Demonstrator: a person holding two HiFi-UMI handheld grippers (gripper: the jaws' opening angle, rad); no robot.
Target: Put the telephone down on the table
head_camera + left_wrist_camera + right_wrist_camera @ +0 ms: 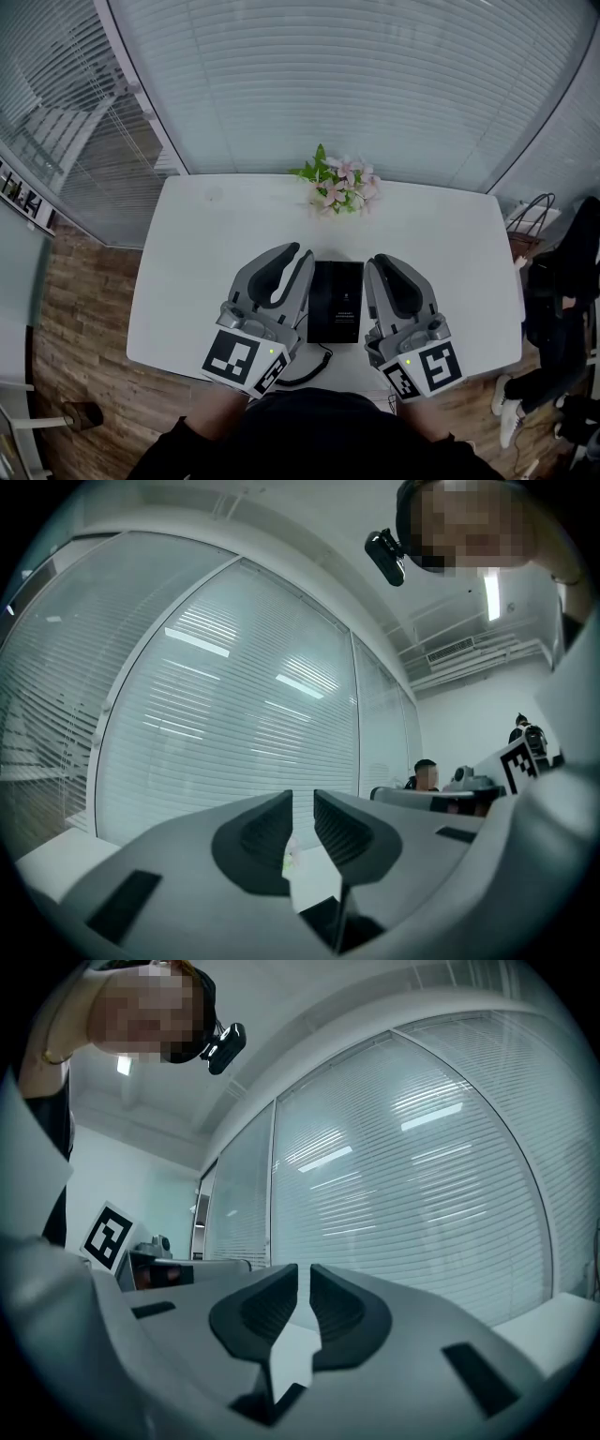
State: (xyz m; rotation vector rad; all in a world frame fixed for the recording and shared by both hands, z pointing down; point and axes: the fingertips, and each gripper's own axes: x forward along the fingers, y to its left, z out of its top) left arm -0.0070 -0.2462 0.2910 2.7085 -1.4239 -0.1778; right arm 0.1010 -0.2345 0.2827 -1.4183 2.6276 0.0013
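White counter (pixel 187 244), bare and open across its left and right sides. Mid-counter, a black telephone (pixel 336 300) sits close between the left tool (pixel 300 253) and right tool (pixel 380 262). Flowers (pixel 339 187) block the far middle edge. A coiled cord (pixel 319 359) lies at the front edge.

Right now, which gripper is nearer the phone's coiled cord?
Left. The cord curls off the lower left corner of the telephone in the head view, right beside the body of the left gripper. The right gripper sits across the telephone from it.
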